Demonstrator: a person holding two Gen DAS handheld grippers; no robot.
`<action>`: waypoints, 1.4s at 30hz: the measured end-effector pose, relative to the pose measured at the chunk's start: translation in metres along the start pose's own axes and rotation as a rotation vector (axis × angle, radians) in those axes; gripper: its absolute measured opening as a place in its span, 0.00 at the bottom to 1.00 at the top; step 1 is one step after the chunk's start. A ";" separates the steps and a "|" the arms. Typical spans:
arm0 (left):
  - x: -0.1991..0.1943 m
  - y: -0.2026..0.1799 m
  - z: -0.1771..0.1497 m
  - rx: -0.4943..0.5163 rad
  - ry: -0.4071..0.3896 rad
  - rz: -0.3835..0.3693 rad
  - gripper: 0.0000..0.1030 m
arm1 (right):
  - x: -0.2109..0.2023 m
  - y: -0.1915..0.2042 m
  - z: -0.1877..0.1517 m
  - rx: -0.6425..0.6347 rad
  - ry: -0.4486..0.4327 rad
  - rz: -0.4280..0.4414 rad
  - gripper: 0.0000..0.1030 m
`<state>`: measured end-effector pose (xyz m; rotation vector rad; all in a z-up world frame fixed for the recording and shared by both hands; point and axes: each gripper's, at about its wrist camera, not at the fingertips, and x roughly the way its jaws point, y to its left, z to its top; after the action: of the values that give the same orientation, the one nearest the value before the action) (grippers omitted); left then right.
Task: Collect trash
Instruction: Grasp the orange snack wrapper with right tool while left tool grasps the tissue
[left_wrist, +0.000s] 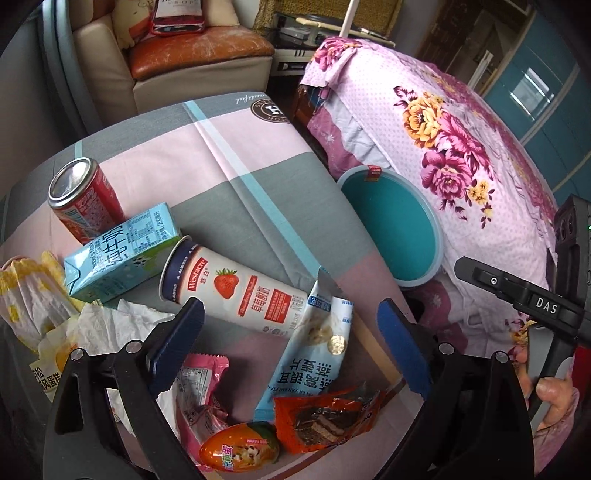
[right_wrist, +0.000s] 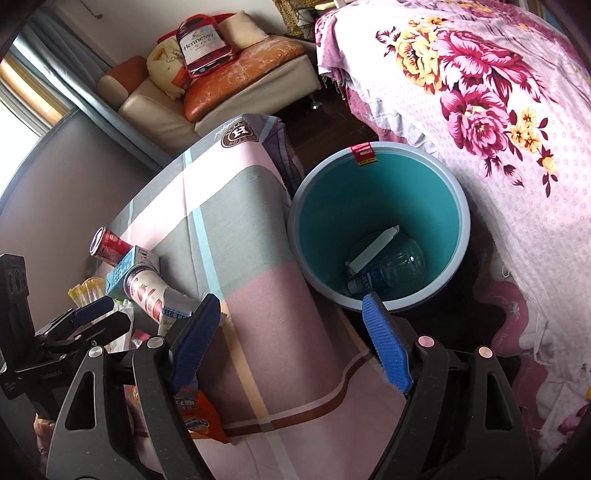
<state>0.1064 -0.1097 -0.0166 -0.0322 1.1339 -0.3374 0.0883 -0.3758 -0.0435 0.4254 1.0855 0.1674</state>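
Black hand-held gripper (left_wrist: 291, 347) frames; ribbed blue pads (right_wrist: 386, 347); silver rivets.

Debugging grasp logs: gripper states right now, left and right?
Left gripper: open, holding nothing, above the wrappers.
Right gripper: open, empty, near the bin.

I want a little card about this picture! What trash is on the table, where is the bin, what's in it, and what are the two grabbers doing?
surface: table under a pink and grey checked cloth
trash on it: red can, blue milk carton, strawberry yogurt cup, blue oat bag, orange snack wrapper, orange toy egg, pink wrapper, crumpled paper
bin: teal bin, on the floor between table and flowered bed
in bin: clear bottle, white box
left gripper: open, empty, over the trash
right gripper: open, empty, near the bin
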 end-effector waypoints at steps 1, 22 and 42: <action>-0.003 0.006 -0.005 -0.010 -0.001 0.001 0.92 | 0.001 0.007 -0.005 -0.008 0.011 0.007 0.75; -0.026 0.105 -0.090 -0.188 -0.002 0.010 0.92 | 0.045 0.098 -0.091 -0.179 0.253 0.040 0.81; -0.020 0.129 -0.102 -0.236 0.012 0.045 0.92 | 0.048 0.126 -0.104 -0.262 0.281 0.064 0.48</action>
<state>0.0396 0.0334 -0.0681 -0.2118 1.1800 -0.1623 0.0277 -0.2186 -0.0715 0.2036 1.3066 0.4307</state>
